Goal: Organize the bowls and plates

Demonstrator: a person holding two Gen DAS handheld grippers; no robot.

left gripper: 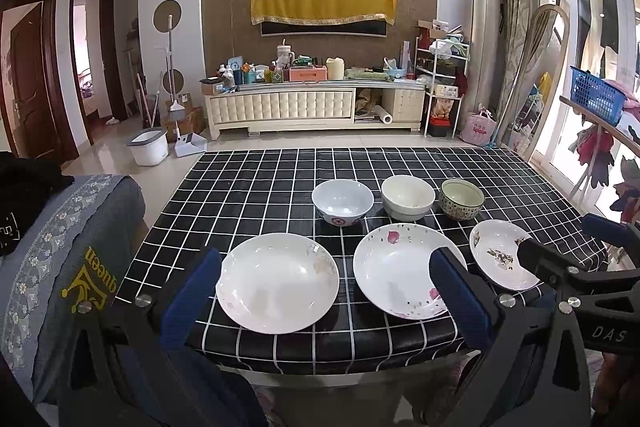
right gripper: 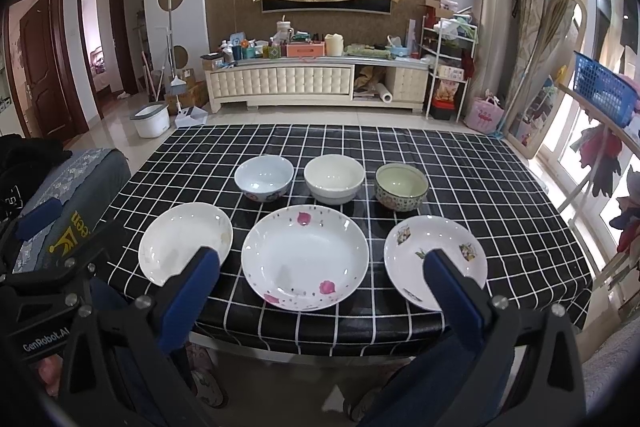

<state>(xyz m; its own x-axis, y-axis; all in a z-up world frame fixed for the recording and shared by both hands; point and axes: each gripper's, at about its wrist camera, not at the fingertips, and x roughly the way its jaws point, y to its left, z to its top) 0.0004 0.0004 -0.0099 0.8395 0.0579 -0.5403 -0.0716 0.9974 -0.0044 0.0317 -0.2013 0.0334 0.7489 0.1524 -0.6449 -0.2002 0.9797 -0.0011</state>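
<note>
A tabletop covered in a black cloth with a white grid holds six pieces of crockery in two rows. The far row has three bowls, left to right: a white bowl with a red and blue pattern, a plain cream bowl and a speckled bowl with a pale green inside. The near row has three shallow plates: a plain white plate on the left, a larger plate with pink petals and dots in the middle, and a smaller plate with flower decals on the right. All six stand apart from one another, and nothing is stacked. The left claw hovers at the near edge of the tabletop with its blue-padded jaws spread wide, holding nothing, roughly framing the plain white plate and part of the petal plate. The right claw is likewise released and empty, its jaws spread to either side of the petal plate. Neither claw touches any dish. Judging from this, the organizing has not begun and the step in hand is choosing a first piece. The next move probably calls for lowering one claw over a plate's rim, pinching it firmly, and lifting it onto a neighbouring plate; the glazed rims look slippery and thin.
</note>
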